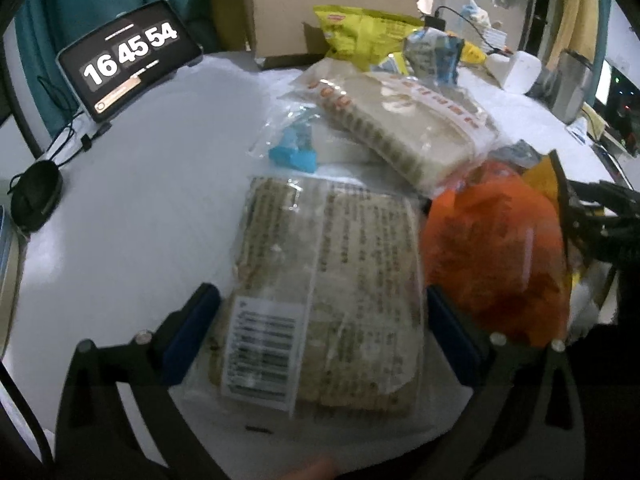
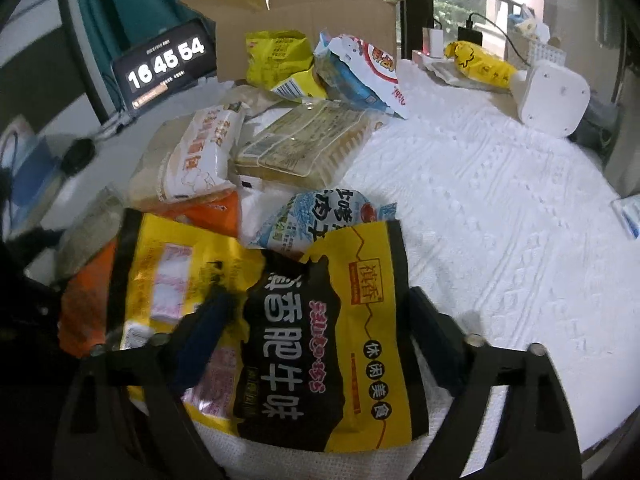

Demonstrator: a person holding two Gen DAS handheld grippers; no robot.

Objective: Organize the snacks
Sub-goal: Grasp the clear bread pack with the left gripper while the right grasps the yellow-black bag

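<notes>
In the left wrist view my left gripper (image 1: 324, 328) is open, its blue fingers on either side of a clear pack of crackers (image 1: 332, 292) with a barcode label; the fingers do not squeeze it. An orange bag (image 1: 496, 248) lies to its right and a white bread pack (image 1: 404, 120) behind. In the right wrist view my right gripper (image 2: 320, 328) is open, with its fingers around a yellow and black snack bag (image 2: 320, 320) lying on the white cloth. A blue and white bag (image 2: 320, 216) lies just behind it.
An open cardboard box (image 2: 320, 4) stands at the back with yellow snack bags (image 2: 276, 56) in front. A tablet clock (image 1: 128, 60) stands at the back left, cables and a black puck (image 1: 36, 196) beside it. A white device (image 2: 552, 96) sits at the right.
</notes>
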